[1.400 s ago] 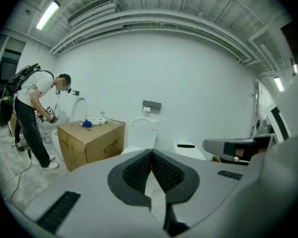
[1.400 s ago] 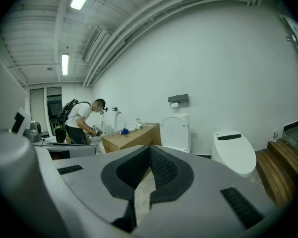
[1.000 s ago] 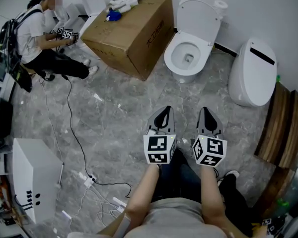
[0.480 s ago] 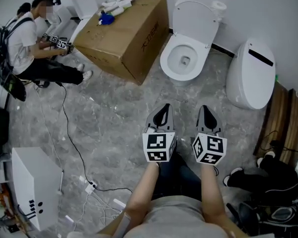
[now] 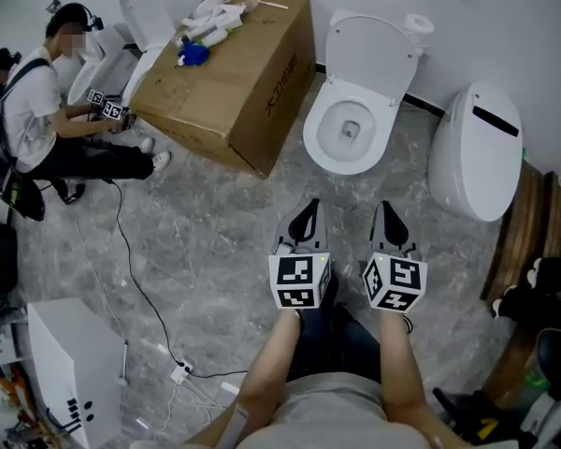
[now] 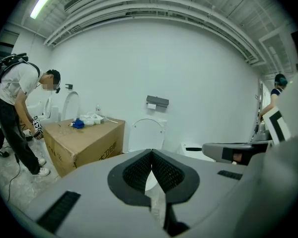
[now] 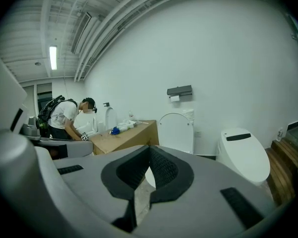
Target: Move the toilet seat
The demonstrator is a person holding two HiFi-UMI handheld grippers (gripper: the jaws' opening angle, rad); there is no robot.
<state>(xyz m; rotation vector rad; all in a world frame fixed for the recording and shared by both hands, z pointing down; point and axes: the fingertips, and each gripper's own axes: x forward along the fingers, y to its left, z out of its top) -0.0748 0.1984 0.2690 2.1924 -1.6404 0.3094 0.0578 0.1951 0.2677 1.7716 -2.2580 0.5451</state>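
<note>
The left gripper [image 5: 308, 211] and the right gripper [image 5: 390, 215] are held side by side above the grey floor [image 5: 215, 241], each with its jaws pressed together on nothing. Ahead of them the toilet seat [image 5: 374, 50] stands raised against the wall above its open bowl [image 5: 351, 131], between a cardboard box [image 5: 229, 73] and a closed toilet [image 5: 475, 152].

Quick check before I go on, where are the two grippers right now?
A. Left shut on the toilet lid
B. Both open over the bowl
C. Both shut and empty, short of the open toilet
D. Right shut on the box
C: each gripper view shows its jaws together with nothing between them, and the head view shows the left gripper and right gripper over the floor, apart from the toilet.
</note>
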